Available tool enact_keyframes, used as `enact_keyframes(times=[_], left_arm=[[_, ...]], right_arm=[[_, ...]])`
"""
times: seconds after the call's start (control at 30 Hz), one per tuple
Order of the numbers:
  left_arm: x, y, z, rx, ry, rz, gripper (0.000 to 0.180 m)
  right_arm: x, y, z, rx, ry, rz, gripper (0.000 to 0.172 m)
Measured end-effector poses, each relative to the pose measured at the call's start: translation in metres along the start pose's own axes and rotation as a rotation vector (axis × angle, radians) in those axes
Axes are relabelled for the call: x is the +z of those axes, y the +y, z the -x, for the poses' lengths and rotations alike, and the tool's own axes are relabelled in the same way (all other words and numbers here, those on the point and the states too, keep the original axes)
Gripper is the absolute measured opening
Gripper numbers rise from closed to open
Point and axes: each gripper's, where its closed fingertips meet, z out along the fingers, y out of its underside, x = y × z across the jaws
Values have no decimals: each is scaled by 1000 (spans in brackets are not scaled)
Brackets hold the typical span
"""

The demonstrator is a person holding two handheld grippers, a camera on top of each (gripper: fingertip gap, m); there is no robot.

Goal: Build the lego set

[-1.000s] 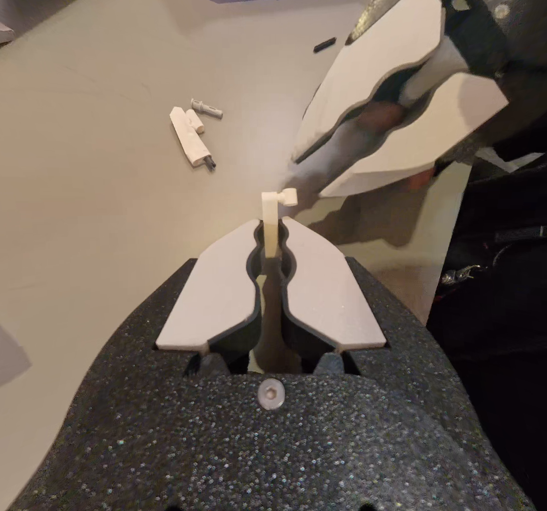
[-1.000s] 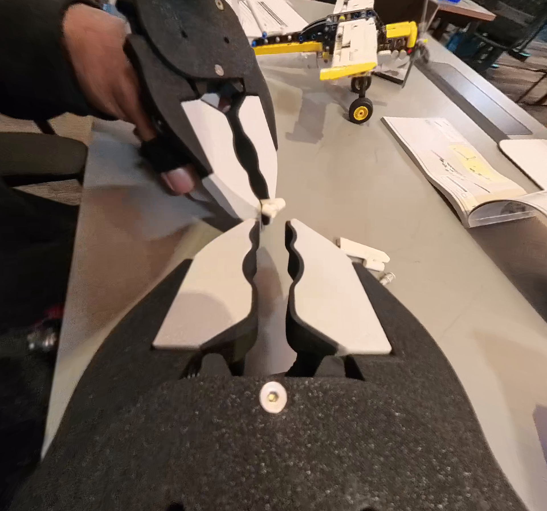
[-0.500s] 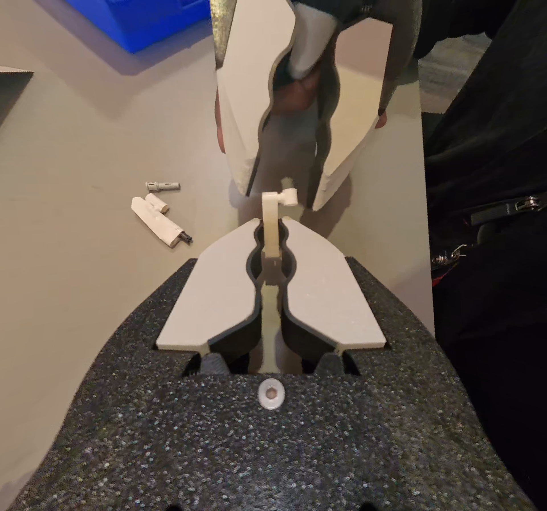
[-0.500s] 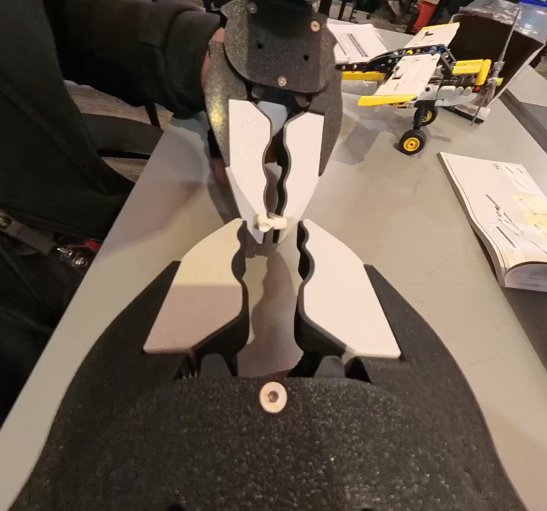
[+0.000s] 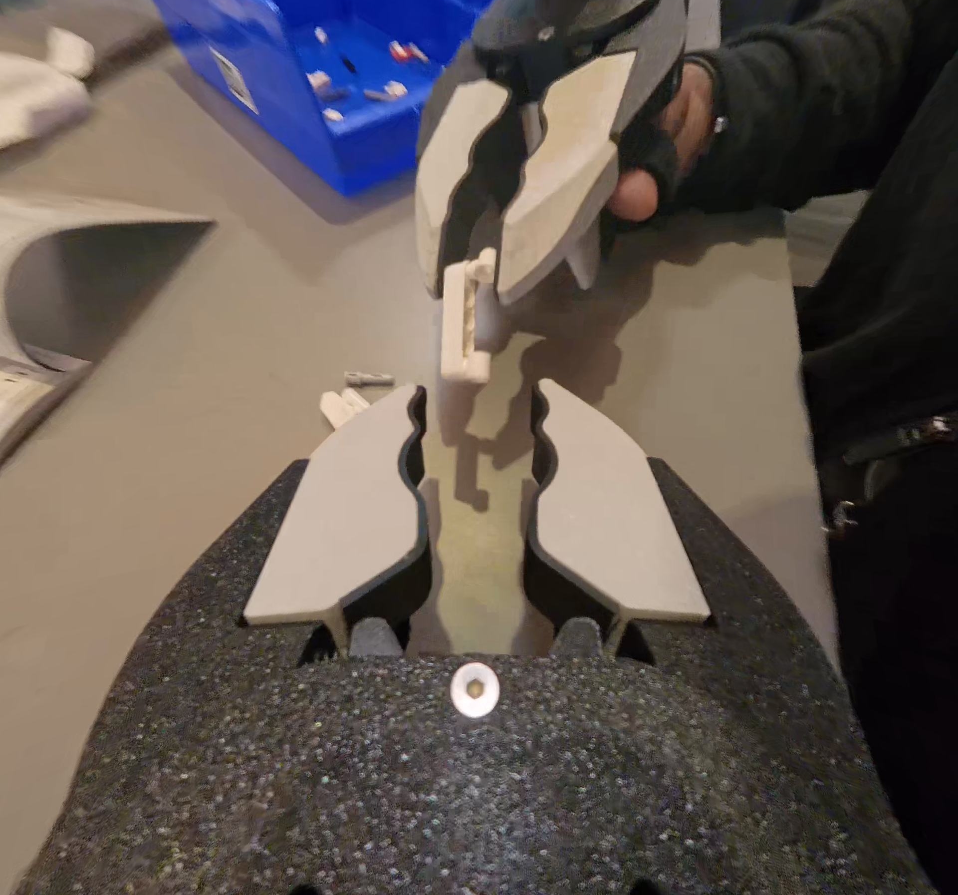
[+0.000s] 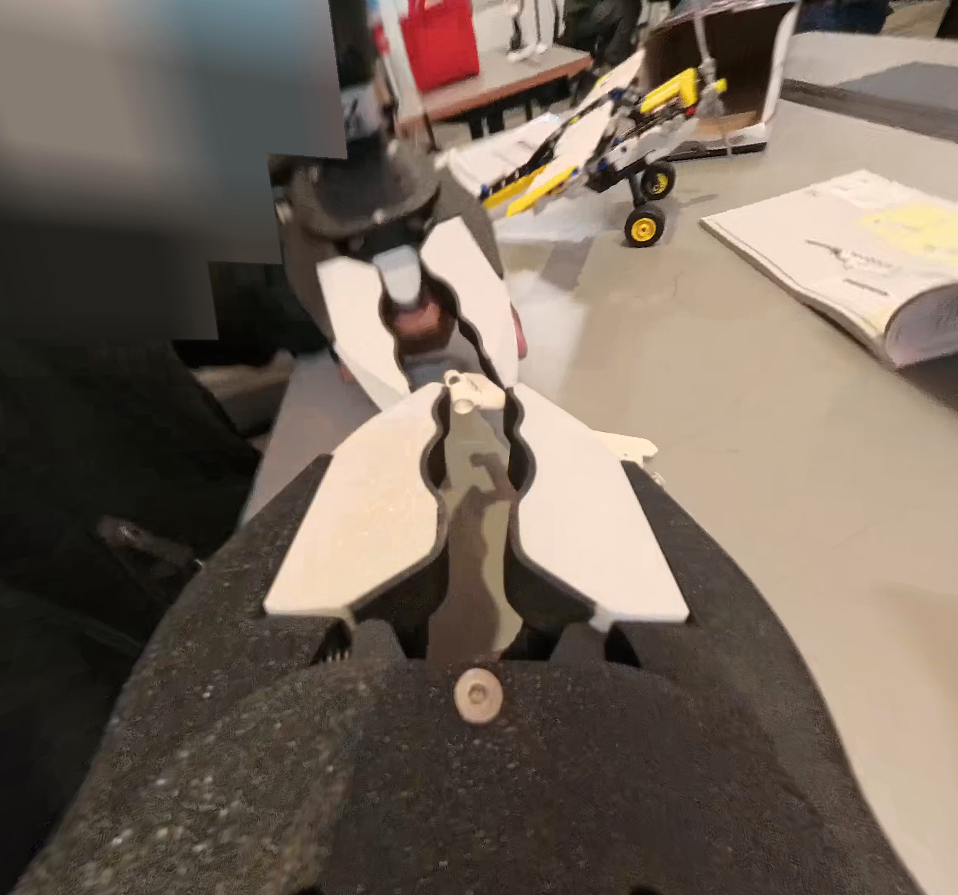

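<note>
The right gripper (image 6: 477, 393) has its fingers closed on a small white plastic piece (image 5: 463, 320), pinched at its top end by the fingertips; in the left wrist view the piece hangs down from them, above the bench (image 5: 181, 403). The left gripper (image 5: 478, 393) has its fingers spread apart with only bare bench between them, and the hanging piece sits just beyond its tips, not touched by either pad.

In the left wrist view, a short white part (image 5: 339, 406) and a grey pin (image 5: 369, 379) lie on the bench just left of the left gripper's near finger (partly hidden behind it). Farther off stands a blue bin (image 5: 332, 66) with small loose parts on its floor. An open booklet (image 5: 31, 331) curls up at the left edge. The hand (image 5: 668, 144) holding the right gripper wears a dark fingerless glove and dark sleeve.

In the right wrist view, a flat white part (image 6: 630, 447) lies on the bench right beside the right finger. Farther right sits an open instruction booklet (image 6: 855, 258), and at the far side a yellow and white model plane (image 6: 611, 154) on wheels, in front of an open cardboard box (image 6: 726, 50).
</note>
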Motion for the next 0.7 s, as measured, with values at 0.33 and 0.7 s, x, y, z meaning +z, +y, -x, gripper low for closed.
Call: enact_keyframes(times=[0.33,0.7], left_arm=[[-1,-17,11,309,-276,-130,28],[-8,-14,10,110,-156,-163,8]], right_arm=[[8,-4,4,348,-42,-111,19],[4,-2,2,40,66,-58,25]])
